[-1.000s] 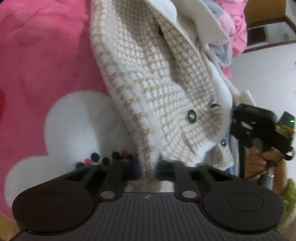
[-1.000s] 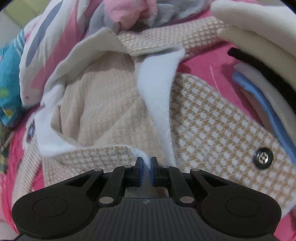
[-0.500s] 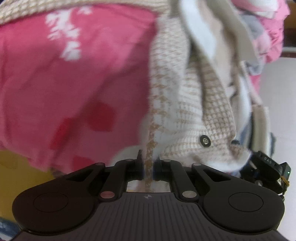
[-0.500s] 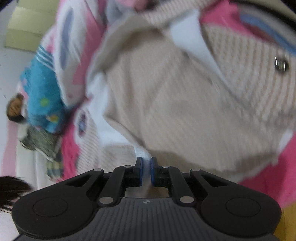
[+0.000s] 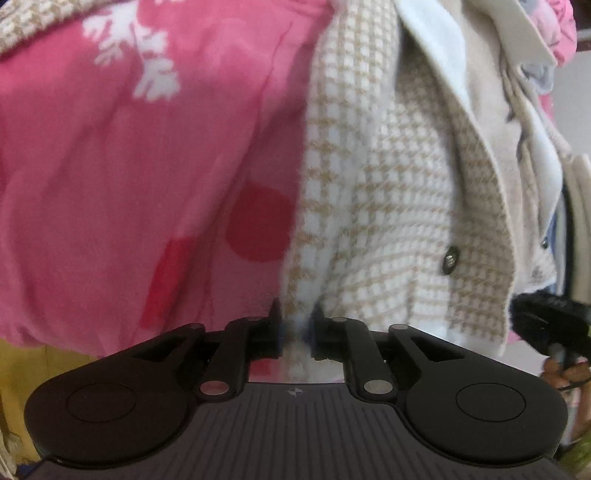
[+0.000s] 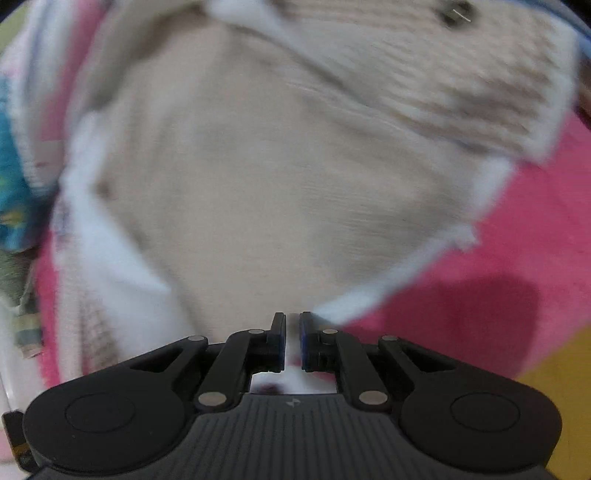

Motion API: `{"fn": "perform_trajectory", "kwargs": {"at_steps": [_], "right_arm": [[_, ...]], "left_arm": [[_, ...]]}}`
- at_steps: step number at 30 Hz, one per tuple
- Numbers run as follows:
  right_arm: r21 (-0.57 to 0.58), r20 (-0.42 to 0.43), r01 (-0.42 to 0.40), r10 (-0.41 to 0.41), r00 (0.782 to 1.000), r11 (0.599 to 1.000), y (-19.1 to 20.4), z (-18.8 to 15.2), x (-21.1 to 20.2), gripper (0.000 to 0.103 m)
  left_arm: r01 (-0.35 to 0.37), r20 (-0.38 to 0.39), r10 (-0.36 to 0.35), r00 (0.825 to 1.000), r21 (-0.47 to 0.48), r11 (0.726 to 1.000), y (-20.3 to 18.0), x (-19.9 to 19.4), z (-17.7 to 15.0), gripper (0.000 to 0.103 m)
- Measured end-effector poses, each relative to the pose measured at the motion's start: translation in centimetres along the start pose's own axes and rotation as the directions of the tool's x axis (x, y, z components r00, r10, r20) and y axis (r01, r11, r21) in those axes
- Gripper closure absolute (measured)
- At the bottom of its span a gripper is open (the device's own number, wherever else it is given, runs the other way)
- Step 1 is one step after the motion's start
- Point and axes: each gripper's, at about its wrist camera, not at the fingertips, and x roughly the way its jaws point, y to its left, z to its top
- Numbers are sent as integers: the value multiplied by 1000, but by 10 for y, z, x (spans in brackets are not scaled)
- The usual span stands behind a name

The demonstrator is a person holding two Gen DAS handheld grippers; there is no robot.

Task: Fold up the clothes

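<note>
A beige-and-white houndstooth jacket (image 5: 388,192) with metal buttons hangs over a pink blanket (image 5: 129,147). My left gripper (image 5: 297,326) has the jacket's checked hem between its pads; its jaws are opening, and the hem still fills the gap. In the right wrist view the jacket's plain beige lining (image 6: 266,177) fills the blurred picture. My right gripper (image 6: 293,332) is shut on the white fleecy edge (image 6: 369,295) of the jacket. The right gripper (image 5: 546,325) also shows as a black shape at the lower right of the left wrist view, with a hand beneath it.
More clothes are heaped at the top right (image 5: 554,33) in the left wrist view. Blue patterned cloth (image 6: 14,192) lies at the left of the right wrist view. A yellow surface (image 6: 554,369) shows below the blanket's edge.
Both grippers have swung downward and dragged the jacket across the blanket. The white cloud print has left the left view, and red shapes now show. The left jaws stand wider than half a second ago.
</note>
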Motion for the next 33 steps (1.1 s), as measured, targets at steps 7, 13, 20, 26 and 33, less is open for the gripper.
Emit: {"fn": "perform_trajectory", "kwargs": {"at_steps": [7,13,20,26,33], "right_arm": [[-357,115,39,3,993,933,76,13,-35,94],[-771,175,77,95,980,632,200,24,-22,91],[-932,157,86,176,972,352,289,20,35,59],[-961,180,150,111,977,232,338,12,108,53],[-924,259,254,-20,966,287,348,29,148,87]], "left_arm": [[-23,114,26,993,-29,999,0,-20,-9,72],[-17,200,31,979,-72,997,-15,-29,1,69],[-93,223,110,969,-88,992,-27,-7,1,68],[-75,206,92,974,-90,993,-22,5,4,68],[-24,138,32,990,-55,998,-14,10,18,68]]}}
